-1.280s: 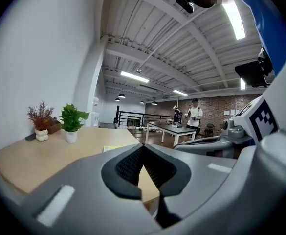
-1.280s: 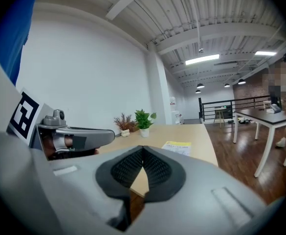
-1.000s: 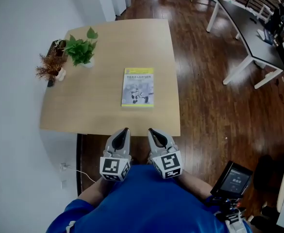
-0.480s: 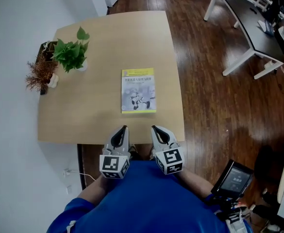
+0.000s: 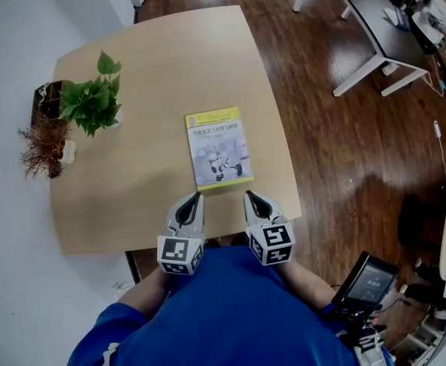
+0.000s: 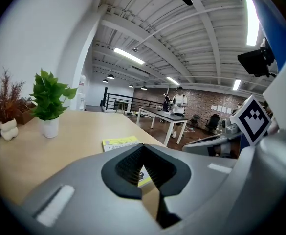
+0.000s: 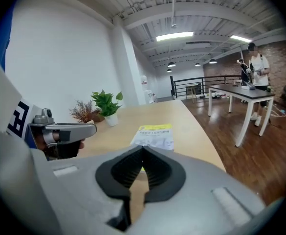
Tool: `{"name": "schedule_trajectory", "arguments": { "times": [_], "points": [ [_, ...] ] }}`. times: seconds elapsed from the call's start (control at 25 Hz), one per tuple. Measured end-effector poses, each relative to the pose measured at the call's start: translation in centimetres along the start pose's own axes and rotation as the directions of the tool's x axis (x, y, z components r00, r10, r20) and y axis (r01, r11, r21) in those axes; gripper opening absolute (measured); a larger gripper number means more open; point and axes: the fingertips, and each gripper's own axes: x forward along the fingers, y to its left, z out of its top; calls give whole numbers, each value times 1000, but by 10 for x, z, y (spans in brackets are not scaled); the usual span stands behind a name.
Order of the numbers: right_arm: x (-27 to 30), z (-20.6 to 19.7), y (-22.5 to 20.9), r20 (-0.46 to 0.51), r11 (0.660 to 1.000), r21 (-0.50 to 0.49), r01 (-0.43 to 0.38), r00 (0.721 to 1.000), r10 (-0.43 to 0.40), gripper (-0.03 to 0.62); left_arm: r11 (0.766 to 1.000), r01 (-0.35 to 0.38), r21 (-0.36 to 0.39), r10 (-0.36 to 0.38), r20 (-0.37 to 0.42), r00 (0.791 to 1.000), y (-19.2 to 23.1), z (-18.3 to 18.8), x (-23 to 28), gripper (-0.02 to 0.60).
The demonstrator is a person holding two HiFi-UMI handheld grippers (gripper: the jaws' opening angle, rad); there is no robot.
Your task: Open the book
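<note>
A closed book (image 5: 218, 147) with a yellow and white cover lies flat on the light wooden table (image 5: 154, 82), near its front right part. It also shows in the left gripper view as the book (image 6: 119, 143) and in the right gripper view as the book (image 7: 153, 135). My left gripper (image 5: 199, 194) hangs over the table's front edge, just short of the book's near left corner, jaws shut and empty. My right gripper (image 5: 247, 194) is level with it, by the book's near right corner, jaws also shut on nothing.
A green potted plant (image 5: 91, 103) and a dried brown plant (image 5: 43, 145) stand at the table's left side by the white wall. Dark wooden floor (image 5: 337, 151) lies to the right, with a white-legged desk (image 5: 367, 29) beyond. A person (image 7: 255, 77) stands far off.
Both grippers have moved forward and down, from in front of the table's edge to just over it, closer to the book. The book has not moved on the table.
</note>
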Motion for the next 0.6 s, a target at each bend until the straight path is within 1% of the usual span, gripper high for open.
{"name": "schedule_trajectory", "arguments": {
  "times": [0.08, 0.2, 0.6],
  "points": [
    [5, -1, -2, -7, 999, 17, 28, 1000, -28, 3, 1000, 24, 5, -24, -14, 1000, 5, -2, 5, 6],
    [9, -4, -6, -25, 998, 28, 54, 998, -53, 3, 999, 41, 2, -41, -32, 999, 9, -4, 10, 6],
    [30, -15, -39, -88, 995, 64, 79, 993, -73, 3, 999, 34, 8, -33, -93, 995, 12, -11, 40, 6]
  ]
}}
